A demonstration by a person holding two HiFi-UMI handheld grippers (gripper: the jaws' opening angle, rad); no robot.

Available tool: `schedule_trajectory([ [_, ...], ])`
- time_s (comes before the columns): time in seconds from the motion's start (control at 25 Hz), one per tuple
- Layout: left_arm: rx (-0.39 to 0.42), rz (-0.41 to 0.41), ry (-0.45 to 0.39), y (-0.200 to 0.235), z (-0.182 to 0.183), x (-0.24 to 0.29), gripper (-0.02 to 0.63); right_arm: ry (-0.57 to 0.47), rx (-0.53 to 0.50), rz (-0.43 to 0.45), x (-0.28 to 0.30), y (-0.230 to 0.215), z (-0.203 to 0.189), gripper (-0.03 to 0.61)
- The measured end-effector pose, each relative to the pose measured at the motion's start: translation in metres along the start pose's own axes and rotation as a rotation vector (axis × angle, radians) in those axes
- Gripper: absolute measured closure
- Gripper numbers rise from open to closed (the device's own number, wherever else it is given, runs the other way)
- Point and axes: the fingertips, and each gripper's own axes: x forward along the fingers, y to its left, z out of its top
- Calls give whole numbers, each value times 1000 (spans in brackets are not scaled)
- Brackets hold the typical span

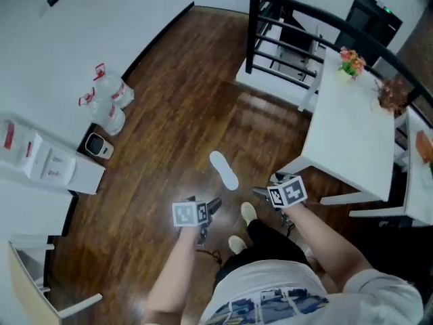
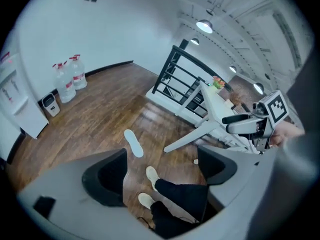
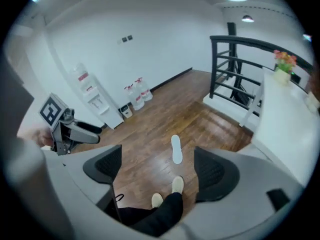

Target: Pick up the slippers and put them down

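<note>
Closest to the camera were the person's arms, with one gripper in each hand. The left gripper (image 1: 211,207) had its jaws apart and held nothing. The right gripper (image 1: 262,193) was open too, and empty. Both hung high above the wooden floor (image 1: 176,100).

One white slipper (image 1: 224,170) lay flat on that floor. It was just ahead of the person's shoes (image 1: 248,212) and well apart from both grippers. I could not see a second slipper.

The slipper looked thin and flat, so the jaws might slide off it or bump the floor. A step forward might land on it. The white surface (image 1: 352,134) stood near on the right. Its leg (image 1: 342,198) might get knocked when the person bent down.
</note>
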Motion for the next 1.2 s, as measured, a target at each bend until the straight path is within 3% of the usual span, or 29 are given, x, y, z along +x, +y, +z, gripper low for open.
schedule_trajectory([
  [0.12,83,-36,-8,-77,-18,-41,175,-67,41,-41,-111,-26,-33,106],
  [0.24,181,-81,-7,-150,-26,-51,175,-106,91,-116,-199,-81,-84,106],
  [0.48,373,-171,1,-292,-21,-32,175,-221,282,-251,-341,-181,-203,107],
  [0.64,451,-251,29,-403,-31,-2,175,-295,362,-340,-427,-241,-274,117],
  [0.8,482,-276,67,-479,-46,25,175,-328,433,-358,-475,-280,-327,117],
  [0.96,495,-276,83,-529,-51,40,175,-335,454,-347,-500,-310,-350,121],
  [1.2,496,-269,95,-556,-57,64,175,-335,468,-329,-500,-342,-366,121],
])
